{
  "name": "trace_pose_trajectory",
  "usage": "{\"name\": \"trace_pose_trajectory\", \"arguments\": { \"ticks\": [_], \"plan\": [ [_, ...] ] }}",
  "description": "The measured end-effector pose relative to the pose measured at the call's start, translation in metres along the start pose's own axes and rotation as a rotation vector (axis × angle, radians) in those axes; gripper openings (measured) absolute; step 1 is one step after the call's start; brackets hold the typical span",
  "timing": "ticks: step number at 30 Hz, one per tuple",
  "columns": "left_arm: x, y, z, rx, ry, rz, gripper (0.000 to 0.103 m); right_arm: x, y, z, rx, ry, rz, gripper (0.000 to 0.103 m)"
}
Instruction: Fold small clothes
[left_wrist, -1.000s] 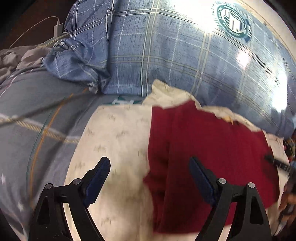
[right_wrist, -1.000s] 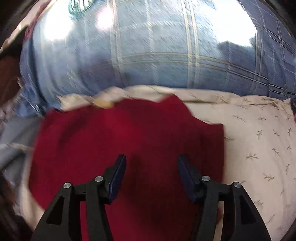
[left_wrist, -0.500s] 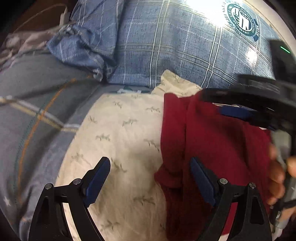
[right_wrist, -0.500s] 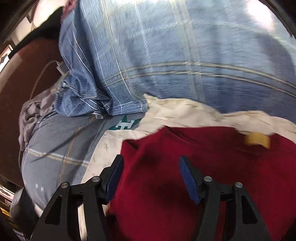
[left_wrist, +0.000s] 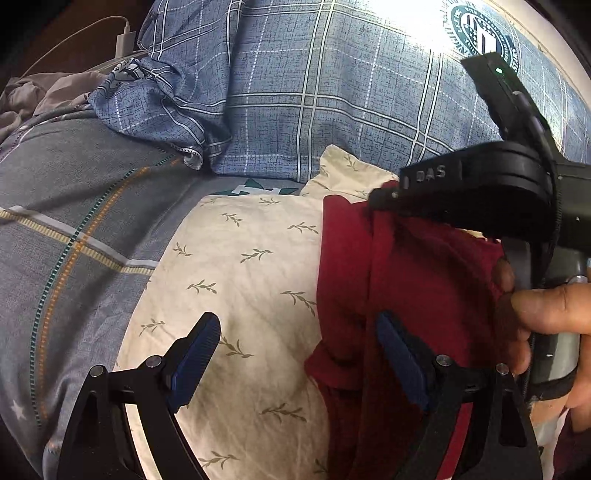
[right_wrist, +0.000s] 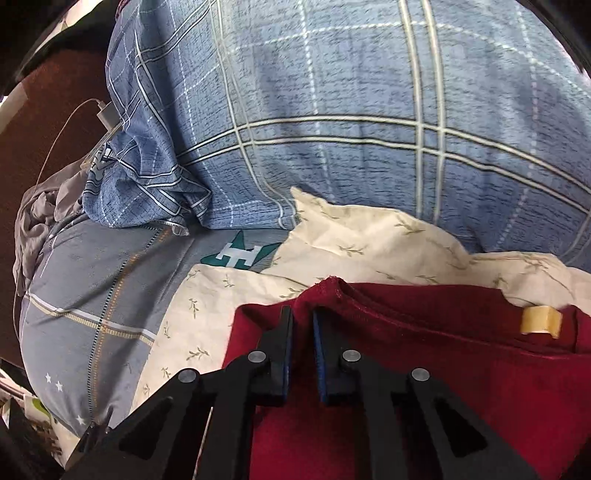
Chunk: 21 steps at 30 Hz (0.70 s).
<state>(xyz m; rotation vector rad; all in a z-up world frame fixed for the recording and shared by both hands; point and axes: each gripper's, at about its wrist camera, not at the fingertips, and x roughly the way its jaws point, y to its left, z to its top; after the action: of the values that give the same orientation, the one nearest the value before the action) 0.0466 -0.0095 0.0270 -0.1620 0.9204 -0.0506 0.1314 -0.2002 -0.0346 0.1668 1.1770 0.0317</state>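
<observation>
While the fold is only half made, the scene reads so:
Blue plaid pillow (right_wrist: 369, 122): fills the far side, behind everything.
Cream leaf-print cloth (left_wrist: 236, 280): the work surface, under the garment.
Red garment (left_wrist: 417, 280): lies on the cream cloth's right part — left edge already rumpled.
Right gripper (right_wrist: 303, 325): clenched on the garment's far-left corner, it seems.
Left gripper (left_wrist: 295, 354): spread wide, holding nothing, over the garment's near-left edge.
Risk: the thin pinched hem could slip free — the fold would collapse crooked.
</observation>
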Motion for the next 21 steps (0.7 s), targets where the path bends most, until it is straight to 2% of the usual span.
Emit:
{"name": "trace_pose_trajectory", "arguments": {
  "ticks": [5, 8, 10, 11, 15, 18, 20, 21],
  "plan": [
    [0.004, 0.001, 0.002, -0.007, 0.005, 0.0, 0.086, 0.027, -0.003, -0.006, 0.018, 0.018, 0.007, 0.01],
    [0.006, 0.0, 0.002, -0.005, 0.016, -0.006, 0.086, 0.021, -0.013, -0.008, 0.067, -0.006, 0.073, 0.018],
    [0.006, 0.0, 0.002, 0.0, 0.014, -0.005, 0.086, 0.006, -0.02, -0.01, 0.106, -0.005, 0.113, 0.029],
    [0.005, 0.001, 0.002, 0.0, 0.014, -0.006, 0.086, -0.004, -0.021, -0.012, 0.101, -0.012, 0.117, 0.031],
    [0.005, 0.005, 0.002, -0.015, 0.016, -0.016, 0.086, -0.042, -0.027, -0.029, 0.027, -0.076, 0.04, 0.034],
    [0.005, 0.008, 0.003, -0.03, 0.018, -0.019, 0.087, -0.056, -0.044, -0.047, 0.043, -0.087, -0.009, 0.034],
    [0.005, 0.009, 0.003, -0.036, 0.015, -0.013, 0.087, -0.063, -0.059, -0.061, 0.068, -0.103, -0.047, 0.038],
    [0.006, 0.009, 0.003, -0.037, 0.017, -0.013, 0.087, -0.065, -0.066, -0.066, 0.078, -0.113, -0.061, 0.043]
  ]
}}
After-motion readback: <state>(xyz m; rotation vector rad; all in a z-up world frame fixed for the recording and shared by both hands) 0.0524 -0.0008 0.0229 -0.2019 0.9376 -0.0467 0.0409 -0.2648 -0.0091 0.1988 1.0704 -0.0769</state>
